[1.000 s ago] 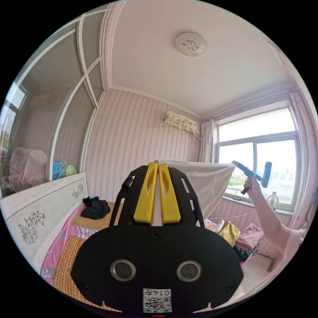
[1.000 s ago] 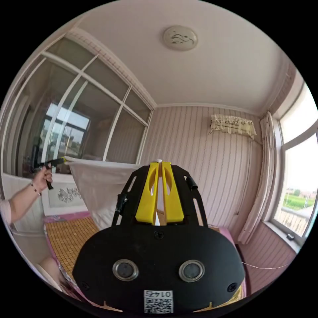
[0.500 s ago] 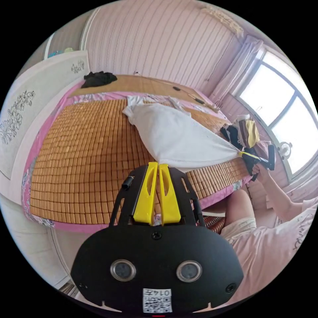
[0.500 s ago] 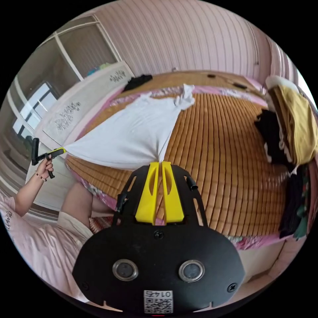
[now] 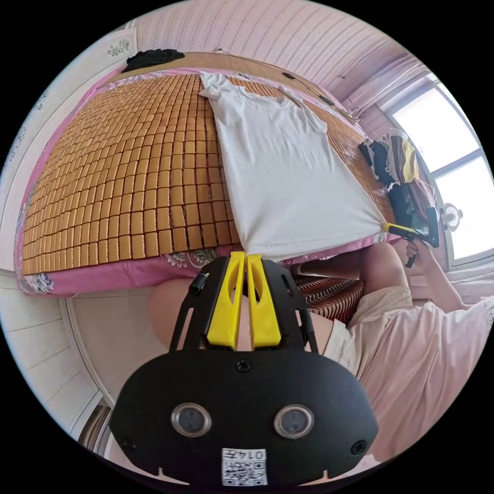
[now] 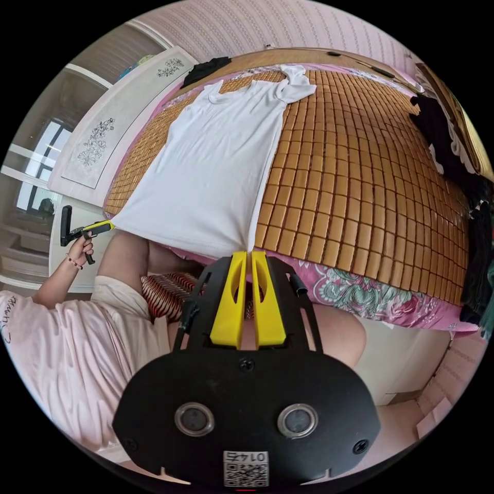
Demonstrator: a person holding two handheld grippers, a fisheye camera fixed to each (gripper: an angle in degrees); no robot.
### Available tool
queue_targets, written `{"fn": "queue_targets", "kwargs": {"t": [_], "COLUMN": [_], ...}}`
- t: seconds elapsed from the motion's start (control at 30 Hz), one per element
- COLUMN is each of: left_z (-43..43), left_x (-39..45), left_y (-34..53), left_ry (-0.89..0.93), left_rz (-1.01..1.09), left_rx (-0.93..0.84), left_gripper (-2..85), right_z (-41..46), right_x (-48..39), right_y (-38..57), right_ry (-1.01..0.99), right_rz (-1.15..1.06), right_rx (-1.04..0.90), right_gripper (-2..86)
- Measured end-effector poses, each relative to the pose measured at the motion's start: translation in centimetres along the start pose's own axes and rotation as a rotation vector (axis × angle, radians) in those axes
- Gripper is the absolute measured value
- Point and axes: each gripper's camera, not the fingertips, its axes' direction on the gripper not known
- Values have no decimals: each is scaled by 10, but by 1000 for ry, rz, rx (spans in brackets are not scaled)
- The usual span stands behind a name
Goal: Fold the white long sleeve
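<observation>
A white shirt [image 5: 280, 170] lies spread flat on the bamboo mat of the bed [image 5: 113, 170], collar at the far end, hem at the near edge. My left gripper [image 5: 246, 256] is shut on one hem corner. In the right gripper view the same shirt [image 6: 211, 159] stretches away from my right gripper [image 6: 246, 253], which is shut on the other hem corner. Each gripper appears in the other's view, the right gripper [image 5: 393, 227] at the far hem corner, the left gripper [image 6: 103, 225] likewise. The sleeves are bunched near the collar.
A dark garment [image 5: 152, 56] lies by the headboard [image 6: 113, 128]. A pile of clothes [image 5: 396, 164] sits beside the bed near the window. The person's legs and pink top [image 5: 422, 350] are close under the grippers, at the bed's pink edge [image 6: 370, 298].
The shirt, held up in the air a second ago, has come down and now lies flat on the mat. Both grippers lowered to the bed's near edge, keeping hold of the hem.
</observation>
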Motion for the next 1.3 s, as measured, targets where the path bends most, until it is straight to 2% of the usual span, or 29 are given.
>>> {"fn": "queue_targets", "kwargs": {"t": [0.23,0.37,0.5,0.63,0.77,0.97,1.17,1.3], "left_z": [37,60,66,70,91,152,237,294], "left_x": [4,5,0,9,38,89,128,152], "left_y": [-4,-9,-17,-39,-96,-203,-342,-431], "left_ry": [-61,-82,-138,-163,-182,-106,-10,28], "left_rz": [51,51,40,85,184,367,517,578], "left_rx": [-75,-84,-63,-24,7,41,88,81], "left_gripper": [-4,29,47,49,49,49,50,51], "right_z": [18,18,9,-6,-26,-33,3,48], "right_x": [-2,-2,9,29,41,53,62,83], "right_y": [-12,-18,-24,-40,-71,-184,-348,-440], "right_ry": [-30,30,124,120,142,249,290,307], "right_rz": [-23,-28,-1,49,38,-75,-134,-48], "right_rx": [-119,-123,-58,62,165,241,268,217], "right_gripper": [8,9,32,66,73,75,80,97]}}
